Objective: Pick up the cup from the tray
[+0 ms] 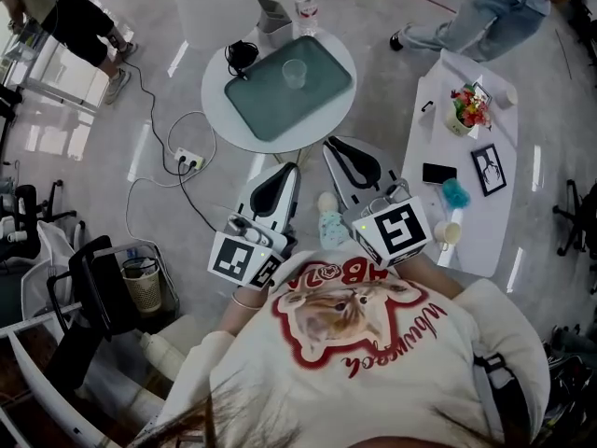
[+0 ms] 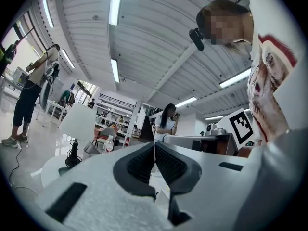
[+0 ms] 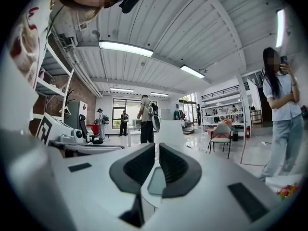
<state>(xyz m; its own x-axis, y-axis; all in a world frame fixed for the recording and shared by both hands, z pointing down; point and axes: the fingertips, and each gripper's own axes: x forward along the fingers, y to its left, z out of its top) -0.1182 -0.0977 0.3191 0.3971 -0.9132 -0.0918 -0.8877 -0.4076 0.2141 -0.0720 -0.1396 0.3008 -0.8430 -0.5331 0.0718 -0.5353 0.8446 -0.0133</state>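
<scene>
– Cup point(image 1: 295, 73) first: where does the head view put it?
– Upright on the grey-green tray point(image 1: 256, 105), towards the tray's far side, on the round white worktop point(image 1: 216, 110). It looks clear and empty. I judge it light, thin-walled, and easy to crush or tip, and its smooth wall may slip. I would take it across the wall at about mid-height with a soft squeeze, or pinch the rim with one finger inside.
– And the hands in that view?
– The left gripper point(image 1: 292, 166) and right gripper point(image 1: 328, 142) are side by side close to the person's chest. Both are aimed at the worktop and well apart from the cup. The right one reaches a little further forward in the picture.
– What does the left gripper view show?
– Its fingers point(image 2: 139, 165) are pressed together along a thin line with nothing between them. The tool points level across the room, towards the worktop with a bottle point(image 2: 109, 143) on it. I cannot pick out the cup here.
– And the right gripper view?
– Much the same. Its fingers point(image 3: 178, 167) meet at the tips and hold nothing, and the tool lies level. A grey-green patch low between them may be the tray. The cup is too faint to tell.
– So what does the grasp need?
– By my reading, one pair of fingers must part wide enough for the cup before coming in from the side.
</scene>
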